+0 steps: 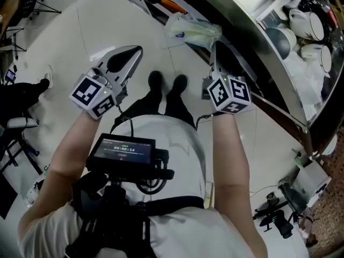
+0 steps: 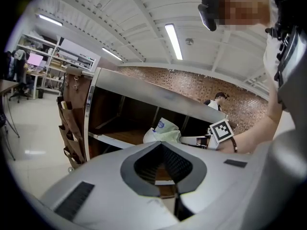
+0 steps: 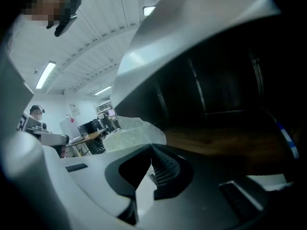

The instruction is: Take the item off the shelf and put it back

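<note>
A pale green and white plastic bag (image 1: 191, 30) hangs at the front edge of the metal shelf unit (image 1: 258, 63). My right gripper (image 1: 214, 50) reaches up to the bag's right side, its jaws shut on a fold of the plastic. In the right gripper view the bag (image 3: 129, 135) bulges just past the closed tips, over the wooden shelf board (image 3: 216, 138). My left gripper (image 1: 138, 49) is held up over the floor to the left, shut with nothing in it. The left gripper view shows the bag (image 2: 165, 131) and the right gripper (image 2: 194, 140) at the shelf (image 2: 144, 87).
White bowls and cups (image 1: 309, 26) fill the upper shelf at the right. Orange-handled tools (image 1: 172, 4) lie on a lower level. A brown hanging organiser (image 2: 72, 114) covers the shelf's left end. Tripods (image 1: 32, 4) and camera gear (image 1: 279, 214) stand on the tiled floor.
</note>
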{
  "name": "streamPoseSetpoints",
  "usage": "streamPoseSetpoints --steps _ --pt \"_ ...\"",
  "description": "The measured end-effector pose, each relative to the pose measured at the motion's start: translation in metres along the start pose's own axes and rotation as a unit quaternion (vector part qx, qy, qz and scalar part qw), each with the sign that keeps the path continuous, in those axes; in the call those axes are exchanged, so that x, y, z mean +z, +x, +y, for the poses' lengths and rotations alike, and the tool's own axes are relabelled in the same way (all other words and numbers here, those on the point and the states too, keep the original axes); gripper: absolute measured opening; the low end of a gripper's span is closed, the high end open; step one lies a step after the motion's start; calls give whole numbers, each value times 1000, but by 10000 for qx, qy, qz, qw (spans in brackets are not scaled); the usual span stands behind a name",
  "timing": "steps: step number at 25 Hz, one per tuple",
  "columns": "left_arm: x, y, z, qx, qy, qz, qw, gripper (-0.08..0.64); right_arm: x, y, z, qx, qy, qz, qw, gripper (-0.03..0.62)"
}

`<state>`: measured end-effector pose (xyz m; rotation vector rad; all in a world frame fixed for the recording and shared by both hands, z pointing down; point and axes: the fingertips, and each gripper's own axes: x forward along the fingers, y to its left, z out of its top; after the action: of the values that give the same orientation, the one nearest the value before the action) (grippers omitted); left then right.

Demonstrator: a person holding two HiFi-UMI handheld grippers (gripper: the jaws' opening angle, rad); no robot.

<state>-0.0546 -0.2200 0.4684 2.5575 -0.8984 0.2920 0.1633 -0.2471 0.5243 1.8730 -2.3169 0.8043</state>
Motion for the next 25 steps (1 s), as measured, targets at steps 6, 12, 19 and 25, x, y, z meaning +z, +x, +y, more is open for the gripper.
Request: streamPoseSetpoints --steps 6,12,19,25 --pt "-20 5 -16 -200 -4 204 9996 6 -15 5 -57 -738 225 -51 9970 11" --pt "-24 16 -28 -308 -9 193 9993 6 -11 17 -107 -1358 467 -330 9891 12" --pt "-34 7 -27 -160 -71 260 9995 6 -39 27 -138 -2057 -501 196 9771 46" --pt "-35 1 -20 -48 -81 273 9996 6 -43 27 -136 -1944 -756 302 9775 144"
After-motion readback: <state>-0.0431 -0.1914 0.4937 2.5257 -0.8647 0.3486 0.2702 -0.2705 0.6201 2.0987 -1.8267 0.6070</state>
